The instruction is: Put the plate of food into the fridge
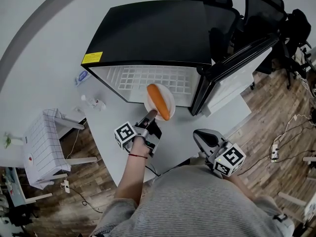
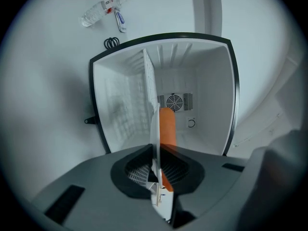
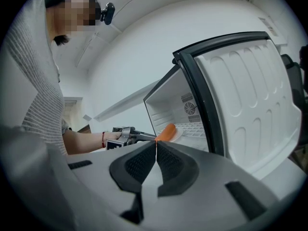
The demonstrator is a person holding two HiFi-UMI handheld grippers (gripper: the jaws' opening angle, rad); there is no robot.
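Open fridge (image 1: 148, 33), left gripper (image 1: 151, 114) clamping plate (image 1: 171, 97), edge-on

Fridge (image 1: 153, 33) stands on table (image 1: 106, 142), its door (image 1: 237, 65) open at right. Plate (image 1: 168, 94), food (image 1: 159, 101) on it, at fridge opening, near rim between left gripper (image 1: 150, 115) jaws. Right gripper (image 1: 201, 136) further right, before the door.

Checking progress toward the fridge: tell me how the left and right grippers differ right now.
The left gripper is shut on the plate's rim; the right gripper is shut on nothing. The left gripper reaches out to the open fridge; the right gripper hangs back near the person's body. Both carry a marker cube.
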